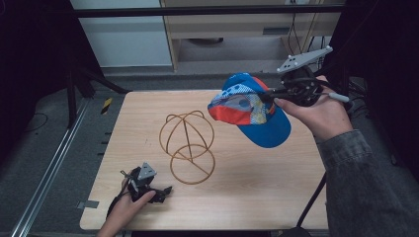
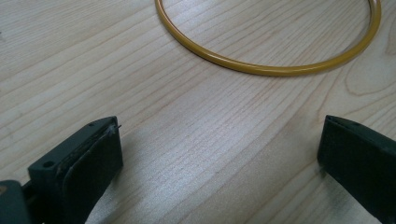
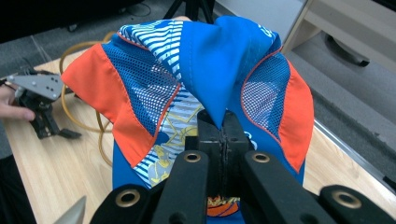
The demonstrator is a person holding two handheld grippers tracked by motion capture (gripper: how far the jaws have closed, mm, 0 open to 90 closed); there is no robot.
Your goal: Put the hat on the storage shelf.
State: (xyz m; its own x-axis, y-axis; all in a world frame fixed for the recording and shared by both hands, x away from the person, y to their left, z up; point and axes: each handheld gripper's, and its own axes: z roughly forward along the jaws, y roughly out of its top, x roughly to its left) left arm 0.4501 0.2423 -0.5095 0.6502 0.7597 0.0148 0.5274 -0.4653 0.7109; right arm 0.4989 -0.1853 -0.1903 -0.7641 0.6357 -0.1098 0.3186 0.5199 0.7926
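High view: I see the right gripper (image 1: pixel 271 96) raised over the table's (image 1: pixel 257 182) far right part, at about 1 o'clock from table centre. In the right gripper view its jaws are pressed together on a fold of blue fabric at the crown of the cap (image 3: pixel 205 84). The cap (image 1: pixel 249 109) hangs clear of the wood, blue with orange panels, striped print and mesh; its brim points toward 5 o'clock in the high view.

The wire hat stand (image 1: pixel 187 147) sits near table centre: a yellow dome of crossed hoops with a flat base ring on the wood at its 6 o'clock side. Cap and stand are apart; the cap is up at the stand's 2 o'clock.

The left gripper (image 1: pixel 159 192) rests low on the table at about 7 o'clock, held by the left hand (image 1: pixel 123 210). In the left gripper view I read its jaws spread wide, bare wood between them, nothing gripped. The base ring (image 2: pixel 266 67) curves just beyond the jaw tips, not touching them.
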